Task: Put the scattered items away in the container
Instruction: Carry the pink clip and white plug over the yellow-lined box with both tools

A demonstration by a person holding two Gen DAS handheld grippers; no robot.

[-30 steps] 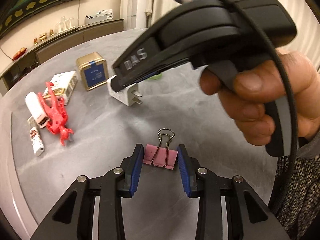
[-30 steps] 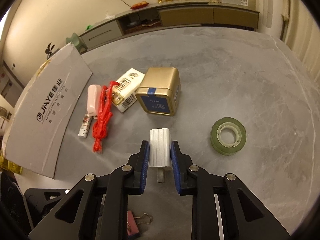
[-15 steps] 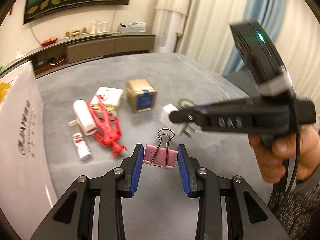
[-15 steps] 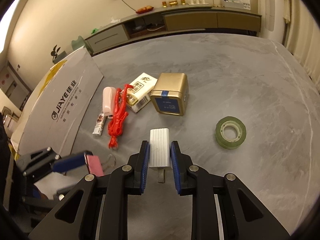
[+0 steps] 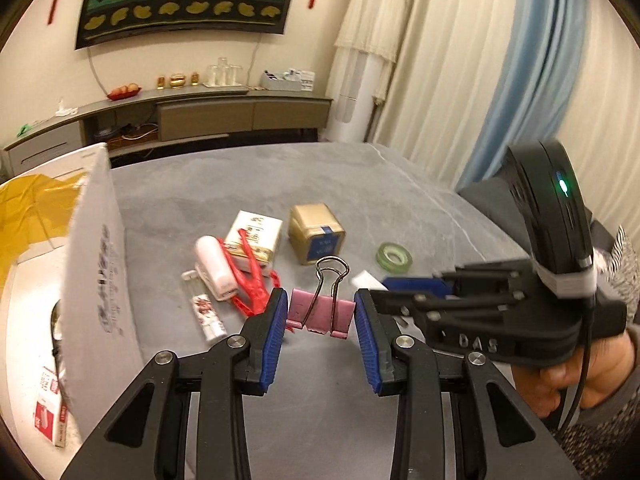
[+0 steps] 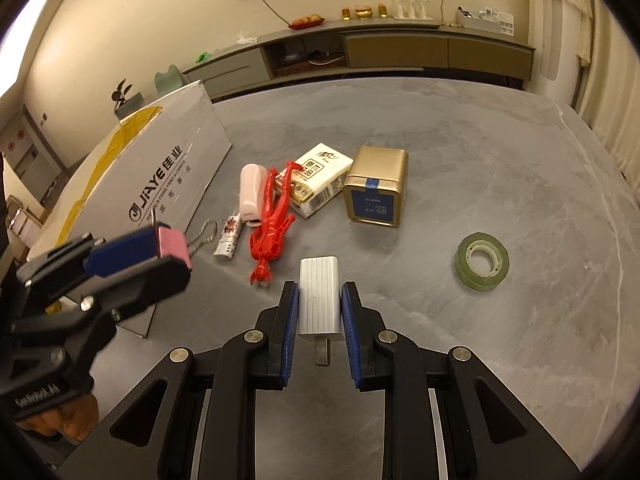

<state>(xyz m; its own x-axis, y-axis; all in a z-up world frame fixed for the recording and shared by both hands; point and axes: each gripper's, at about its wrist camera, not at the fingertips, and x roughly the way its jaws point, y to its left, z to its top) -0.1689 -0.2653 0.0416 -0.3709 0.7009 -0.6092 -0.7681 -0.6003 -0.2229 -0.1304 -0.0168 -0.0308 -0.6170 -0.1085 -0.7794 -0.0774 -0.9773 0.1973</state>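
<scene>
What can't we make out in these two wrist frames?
- Box contents: right wrist sees only its outer wall; left wrist is blocked by the blurred flap, showing just yellow liner and a red-white pack.
- Charger, left wrist: mostly behind the right gripper.
- Gold tin label: too small to read.

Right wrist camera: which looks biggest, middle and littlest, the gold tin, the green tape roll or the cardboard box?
1. Cardboard box, by far the biggest.
2. Gold tin.
3. Green tape roll, a bit smaller than the tin.

The tin and tape lie at similar distance from the camera, so that order seems fair, though the fisheye lens bends shapes.
</scene>
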